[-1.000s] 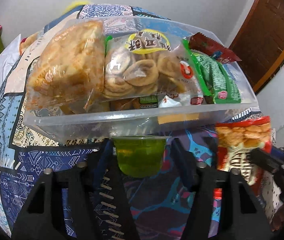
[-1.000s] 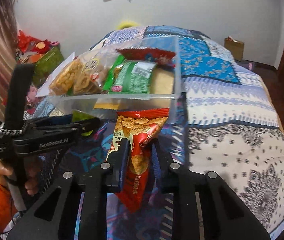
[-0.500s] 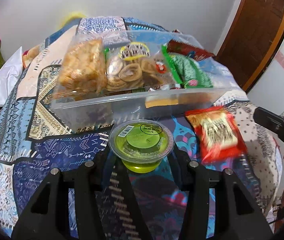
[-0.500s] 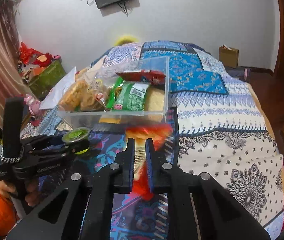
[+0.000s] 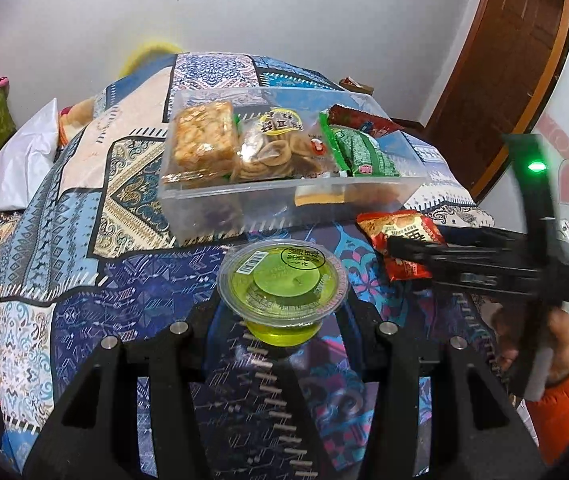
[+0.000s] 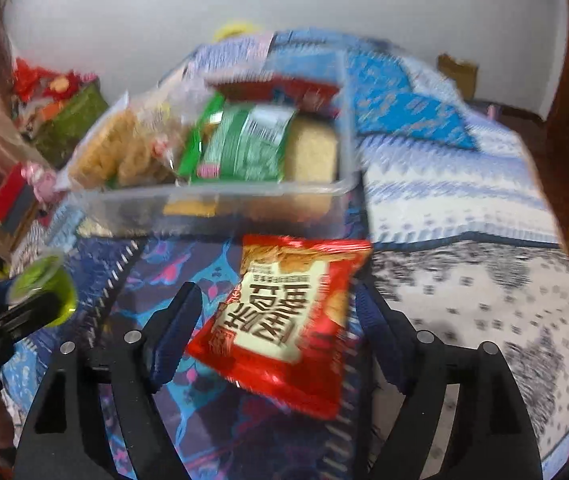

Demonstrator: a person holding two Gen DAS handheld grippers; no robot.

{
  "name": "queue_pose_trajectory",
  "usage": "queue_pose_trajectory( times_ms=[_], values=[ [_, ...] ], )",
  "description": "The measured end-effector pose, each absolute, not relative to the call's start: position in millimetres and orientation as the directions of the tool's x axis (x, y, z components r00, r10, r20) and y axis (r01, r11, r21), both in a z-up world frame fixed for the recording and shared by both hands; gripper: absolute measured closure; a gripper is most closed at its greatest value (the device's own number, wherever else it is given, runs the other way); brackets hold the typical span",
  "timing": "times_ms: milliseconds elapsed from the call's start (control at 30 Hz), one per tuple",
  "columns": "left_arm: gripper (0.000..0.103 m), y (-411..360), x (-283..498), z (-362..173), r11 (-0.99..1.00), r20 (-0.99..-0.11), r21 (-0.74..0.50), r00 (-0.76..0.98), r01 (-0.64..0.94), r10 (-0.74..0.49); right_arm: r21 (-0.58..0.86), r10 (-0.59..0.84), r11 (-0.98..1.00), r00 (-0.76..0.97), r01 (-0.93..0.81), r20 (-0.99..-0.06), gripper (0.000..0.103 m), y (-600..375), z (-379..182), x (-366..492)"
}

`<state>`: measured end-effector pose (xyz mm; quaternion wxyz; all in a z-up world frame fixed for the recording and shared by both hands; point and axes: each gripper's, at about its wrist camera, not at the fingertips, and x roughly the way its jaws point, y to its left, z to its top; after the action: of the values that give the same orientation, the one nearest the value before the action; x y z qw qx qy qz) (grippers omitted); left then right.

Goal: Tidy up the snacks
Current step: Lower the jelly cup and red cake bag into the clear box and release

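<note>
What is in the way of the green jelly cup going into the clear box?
Only the clear box's near wall stands between the green jelly cup, held in the left gripper, and the inside. The box is nearly full of snack bags, so bare room looks scarce.

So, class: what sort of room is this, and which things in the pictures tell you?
Most likely a bedroom at home: the snacks sit on a bed covered by a patchwork quilt, a white pillow lies at its side, and a wooden door stands nearby.
</note>
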<state>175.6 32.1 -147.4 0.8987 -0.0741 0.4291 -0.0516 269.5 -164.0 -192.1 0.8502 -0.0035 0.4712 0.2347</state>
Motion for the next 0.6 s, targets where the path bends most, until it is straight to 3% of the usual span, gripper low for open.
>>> queue_pose_trajectory(
  times_ms=[167, 300, 600],
  values=[
    [0.054, 37, 171, -152, 0.982, -0.768, -0.186, 0.621, 0.02, -0.158, 0.133, 0.337, 0.894, 0.446, -0.428, -0.829, 0.023, -145, -211, 266],
    [0.054, 39, 169, -154, 0.981, -0.771, -0.195, 0.617, 0.011, -0.16, 0.109, 0.322, 0.899, 0.473, -0.424, -0.82, 0.039, -146, -209, 260],
    [0.054, 40, 165, -139, 0.979, -0.747, -0.203, 0.646, 0.004, -0.158, 0.151, 0.38, 0.88, 0.476, -0.45, -0.793, 0.043, -161, -193, 226]
  ],
)
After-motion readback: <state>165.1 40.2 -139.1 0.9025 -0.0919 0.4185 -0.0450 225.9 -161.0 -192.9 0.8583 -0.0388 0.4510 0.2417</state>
